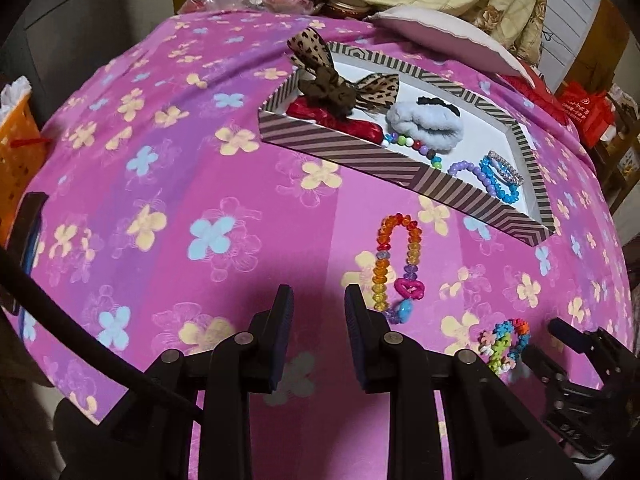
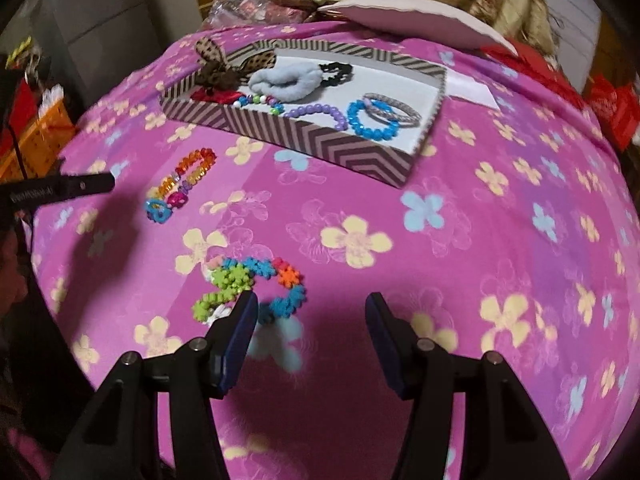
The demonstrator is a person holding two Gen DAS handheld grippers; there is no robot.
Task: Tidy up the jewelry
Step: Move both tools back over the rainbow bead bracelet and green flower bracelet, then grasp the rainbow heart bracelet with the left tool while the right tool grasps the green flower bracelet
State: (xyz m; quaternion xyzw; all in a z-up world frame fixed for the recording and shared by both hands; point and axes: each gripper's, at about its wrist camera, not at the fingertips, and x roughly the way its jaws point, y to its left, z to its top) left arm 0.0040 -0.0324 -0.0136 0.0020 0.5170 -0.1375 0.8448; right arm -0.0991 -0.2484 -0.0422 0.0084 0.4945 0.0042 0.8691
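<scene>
Nearest the cameras, over the pink flowered bedspread [image 2: 460, 184], both tongs stand parted with nothing between them: the left tongs [image 1: 319, 308] just left of the rainbow bead bracelet [image 1: 394, 264], the right tongs [image 2: 312, 314] with its left finger beside the flower-bead bracelet [image 2: 256, 288]. Both bracelets lie flat on the cloth, apart from each other. Farther off sits the striped tray [image 2: 320, 144], holding a blue bracelet [image 2: 372, 124], purple bracelet [image 2: 318, 112], silver bangle [image 2: 394, 110], fluffy scrunchie [image 2: 286, 80] and leopard bow [image 1: 340, 80].
</scene>
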